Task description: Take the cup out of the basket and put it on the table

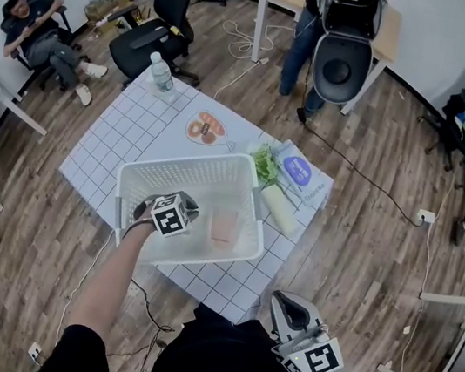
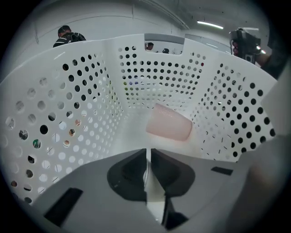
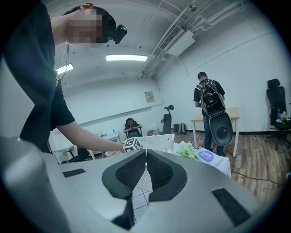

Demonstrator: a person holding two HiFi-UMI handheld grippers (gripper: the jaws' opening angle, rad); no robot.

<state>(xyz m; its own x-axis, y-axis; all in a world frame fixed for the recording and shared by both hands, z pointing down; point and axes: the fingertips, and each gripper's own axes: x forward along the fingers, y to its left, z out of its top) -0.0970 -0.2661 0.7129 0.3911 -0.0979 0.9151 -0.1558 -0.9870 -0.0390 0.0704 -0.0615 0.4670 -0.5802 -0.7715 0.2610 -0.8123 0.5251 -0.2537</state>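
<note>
Pink cup [image 1: 223, 223] lies inside the white basket [image 1: 184, 166].

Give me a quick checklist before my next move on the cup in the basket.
1. Cup lying in the basket, in view: ok.
2. Left tool on the cup: not ok; jaws nearly shut, cup beyond them.
3. Left tool pinching the basket wall: cannot tell.
4. Right tool free: ok; shut, empty, away from the basket.
5. Bare table beside the basket for set-down: ok.
</note>
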